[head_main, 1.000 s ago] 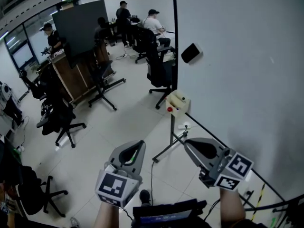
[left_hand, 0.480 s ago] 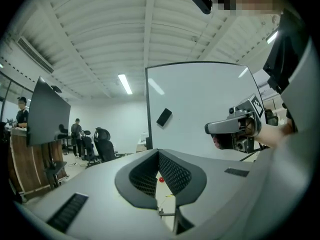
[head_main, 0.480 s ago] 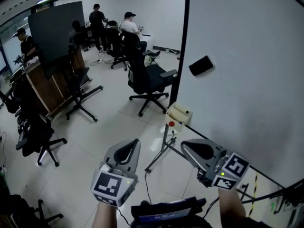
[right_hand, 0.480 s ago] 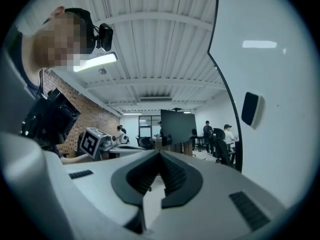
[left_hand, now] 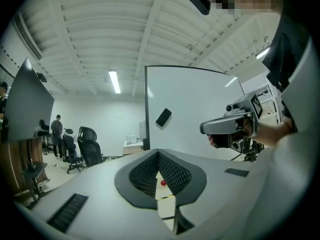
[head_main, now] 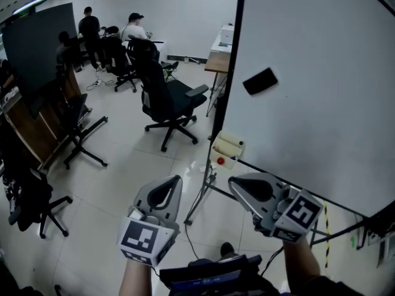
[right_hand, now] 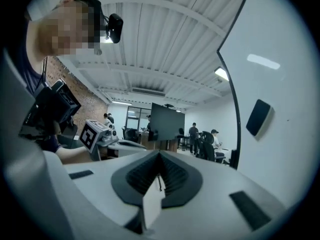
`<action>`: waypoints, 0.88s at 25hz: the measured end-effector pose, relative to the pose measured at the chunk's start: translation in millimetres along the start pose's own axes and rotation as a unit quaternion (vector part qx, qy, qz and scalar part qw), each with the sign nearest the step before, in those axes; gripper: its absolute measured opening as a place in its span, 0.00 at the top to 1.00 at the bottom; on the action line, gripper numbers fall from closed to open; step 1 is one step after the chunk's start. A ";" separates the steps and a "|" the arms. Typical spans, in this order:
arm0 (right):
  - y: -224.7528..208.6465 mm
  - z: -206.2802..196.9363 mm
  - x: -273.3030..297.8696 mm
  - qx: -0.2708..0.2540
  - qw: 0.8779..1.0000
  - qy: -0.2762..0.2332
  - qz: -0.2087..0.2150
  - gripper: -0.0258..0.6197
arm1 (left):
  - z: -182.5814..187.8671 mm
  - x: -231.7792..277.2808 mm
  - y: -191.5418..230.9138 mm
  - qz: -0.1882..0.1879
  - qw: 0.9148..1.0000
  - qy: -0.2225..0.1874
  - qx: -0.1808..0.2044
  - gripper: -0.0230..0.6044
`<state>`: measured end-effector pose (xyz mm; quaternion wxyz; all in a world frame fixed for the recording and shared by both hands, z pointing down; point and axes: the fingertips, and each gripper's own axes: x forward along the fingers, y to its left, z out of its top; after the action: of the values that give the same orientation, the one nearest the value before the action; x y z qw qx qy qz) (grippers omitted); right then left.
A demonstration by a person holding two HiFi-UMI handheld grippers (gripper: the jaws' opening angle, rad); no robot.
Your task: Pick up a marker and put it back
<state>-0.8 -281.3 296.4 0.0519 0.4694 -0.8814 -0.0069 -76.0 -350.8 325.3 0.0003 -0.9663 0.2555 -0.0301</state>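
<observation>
Low in the head view, just in front of your body, you hold both grippers side by side and a little apart, each pointing up and away from you toward the foot of the whiteboard. Your left gripper has its jaws closed, the pads meeting at the tip with nothing between them. Your right gripper is closed in the same way and grips nothing. Each carries its tag cube at the end nearest your wrist.

Ahead of your right gripper the whiteboard stands upright on a metal stand, its dark left edge running up the middle of the head view. A black eraser sticks to the board's face, well above both grippers. At the board's lower left corner hangs a cream box, with a small red round spot on its front. From these views you cannot tell whether that spot is the end of a marker, and no marker can be made out for certain anywhere else. Neither gripper touches the box or the board.

To your left, on the pale tiled floor, a black office chair stands near the board's edge. Farther back, people are gathered by desks beside a large dark panel.
</observation>
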 end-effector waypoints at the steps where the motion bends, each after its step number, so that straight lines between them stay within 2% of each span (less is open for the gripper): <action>1: 1.6 1.5 3.1 -0.007 1.000 0.000 0.001 0.94 | -0.2 0.6 2.5 -0.004 1.000 -0.001 0.000 0.96; 9: -10.7 -1.3 15.4 -0.045 0.999 0.011 -0.023 0.94 | -10.5 9.8 11.4 -0.008 1.000 0.003 -0.008 0.96; 22: -87.9 -40.9 12.9 -0.025 0.998 0.022 -0.061 0.94 | -31.5 70.7 17.3 -0.004 0.999 0.033 -0.009 0.96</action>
<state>68.8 -339.6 332.8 0.0823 0.5211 -0.8492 -0.0217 -25.0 -400.3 360.5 -0.0174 -0.9659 0.2514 -0.0597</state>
